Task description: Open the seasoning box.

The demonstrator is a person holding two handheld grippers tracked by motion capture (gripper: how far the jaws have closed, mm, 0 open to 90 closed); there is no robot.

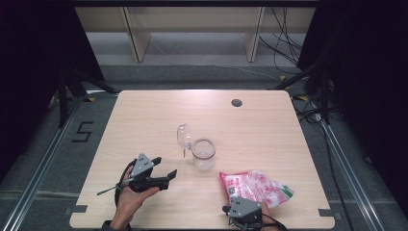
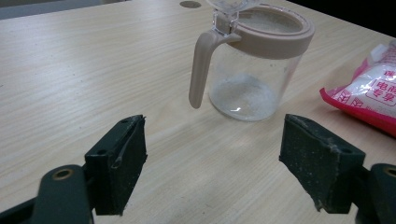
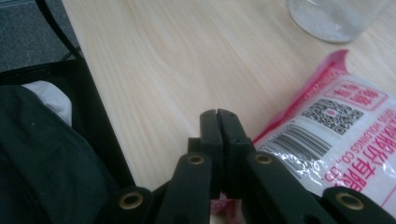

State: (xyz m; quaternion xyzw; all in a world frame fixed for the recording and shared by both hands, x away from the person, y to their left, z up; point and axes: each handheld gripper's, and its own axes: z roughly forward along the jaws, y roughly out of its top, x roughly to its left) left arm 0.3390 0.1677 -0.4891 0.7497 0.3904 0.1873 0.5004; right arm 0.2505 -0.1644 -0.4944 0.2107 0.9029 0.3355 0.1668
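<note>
Light wood tabletop (image 1: 144, 120), round dark grommet (image 1: 236, 102) near its far edge. Near the middle stands a clear glass jar (image 1: 203, 155) with a beige collar around its mouth; its transparent lid (image 1: 184, 136) is flipped up and back on the left side. From the left gripper view the jar (image 2: 254, 74) is upright, with a beige spoon handle (image 2: 201, 65) hanging down its outer wall from the collar and a thin layer of white grains on the bottom. Left hand-held gripper (image 1: 166, 175) lies low over the tabletop at the near left, in a hand (image 1: 130, 197) coming in from the bottom edge; its two black jaws stand wide apart with nothing between them, pointed toward the jar and well short of it. A pink-and-white plastic bag (image 1: 257, 187) lies flat at the near right, just beside the jar's right front, apart from it. Right hand-held gripper (image 1: 231, 210) sits at the near edge by the bag's near-left corner. In the right gripper view its jaws (image 3: 218, 122) are pressed together, pad to pad, nothing seen between the tips; the bag (image 3: 336, 135), barcode and square code facing up, lies just right of them, seemingly touching the right jaw's side. Dark clothing at that view's lower left.
</note>
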